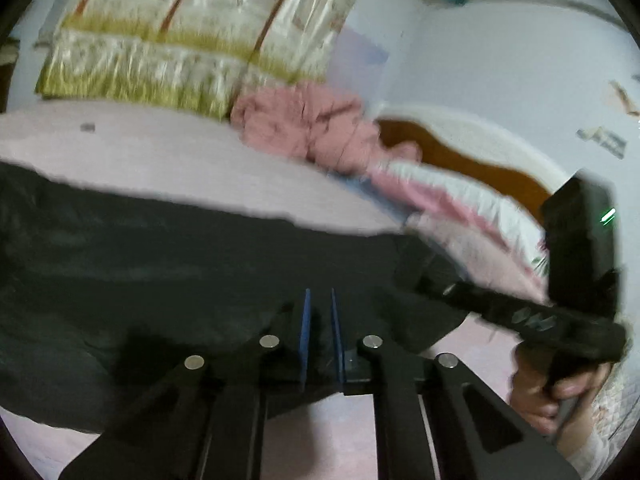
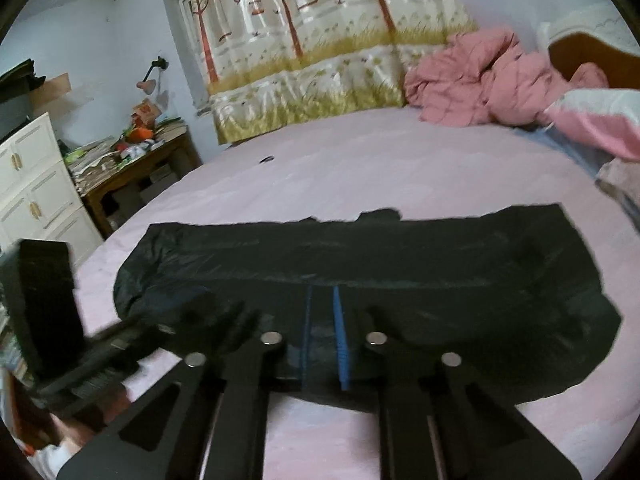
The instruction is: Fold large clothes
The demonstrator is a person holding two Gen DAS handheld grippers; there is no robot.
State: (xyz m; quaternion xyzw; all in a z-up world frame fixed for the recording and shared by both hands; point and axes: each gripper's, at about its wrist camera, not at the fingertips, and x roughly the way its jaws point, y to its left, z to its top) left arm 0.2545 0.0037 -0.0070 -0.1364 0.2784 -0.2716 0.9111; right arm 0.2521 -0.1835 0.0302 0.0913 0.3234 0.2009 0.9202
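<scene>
- The left gripper (image 1: 320, 312) has its blue-padded jaws drawn close together, clamping the near hem of the large, flat black garment (image 1: 168, 264).
- The right gripper (image 2: 324, 320) is likewise closed on that hem.
- The garment lies spread across the pale pink bed sheet (image 2: 360, 168).
- To fold well, lift both corners evenly and keep the edge taut.
- Motion blur hides the pinch depth, and the garment's type is unclear.
</scene>
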